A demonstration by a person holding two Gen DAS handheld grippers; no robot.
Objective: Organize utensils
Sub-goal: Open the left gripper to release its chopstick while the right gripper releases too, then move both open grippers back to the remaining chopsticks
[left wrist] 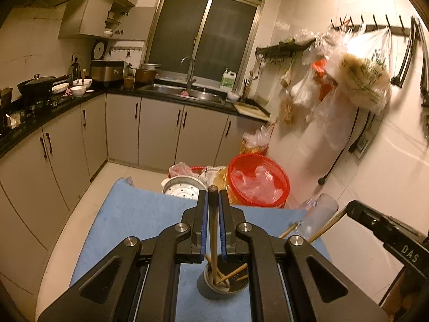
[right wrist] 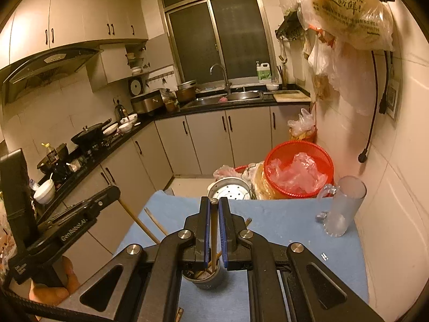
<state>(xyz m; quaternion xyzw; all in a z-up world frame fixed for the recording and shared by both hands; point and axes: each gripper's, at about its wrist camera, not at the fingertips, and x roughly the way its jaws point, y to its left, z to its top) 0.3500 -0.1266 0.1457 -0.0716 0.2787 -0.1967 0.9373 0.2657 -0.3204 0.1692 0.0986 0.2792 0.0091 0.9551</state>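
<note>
Above a metal cup (left wrist: 224, 281) at 6 o'clock, left tool (left wrist: 213, 196) and right tool (right wrist: 213, 205) each clench one upright chopstick (left wrist: 213, 230).

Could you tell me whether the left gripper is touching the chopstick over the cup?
Touching: the left wrist view shows the left gripper clamped on the chopstick.

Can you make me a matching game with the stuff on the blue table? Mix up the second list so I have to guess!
Things:
1. round red plastic basket
2. frosted clear glass mug
3. small grey metal cup
4. brown wooden chopstick

Where or how:
A. standing upright on the blue cloth, near the wall
B. pinched between the right gripper
C. holding crinkled clear plastic
D. holding several chopsticks

Pairs: 1-C, 2-A, 3-D, 4-B
</note>
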